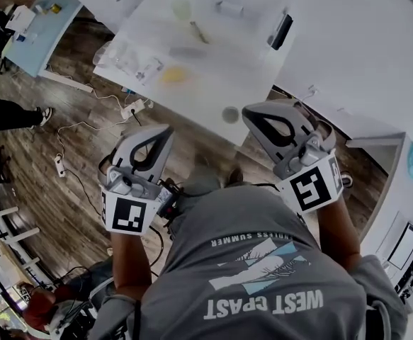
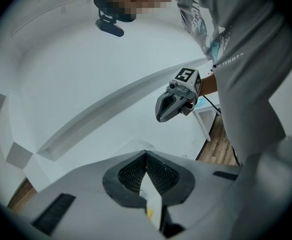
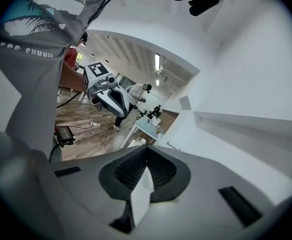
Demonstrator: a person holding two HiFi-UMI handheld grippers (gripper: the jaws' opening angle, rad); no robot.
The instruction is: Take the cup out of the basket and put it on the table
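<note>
Left tool (image 1: 165, 130), right tool (image 1: 250, 112): both closed, empty, held well apart from counter (image 1: 213, 80). Cup, basket: not made out in any view. Judgement: find basket first, open one tool before reaching in, grip cup squarely, lift straight up.

"What lies on the white surface (image 1: 243, 57) ahead of the left gripper (image 1: 162, 132)?"

"Pale shapes (image 1: 229, 8) and a yellowish blot (image 1: 173, 75), too washed out to name."

"And beyond the right gripper (image 1: 252, 113)?"

"A dark slim object (image 1: 282, 30), too small to tell."
</note>
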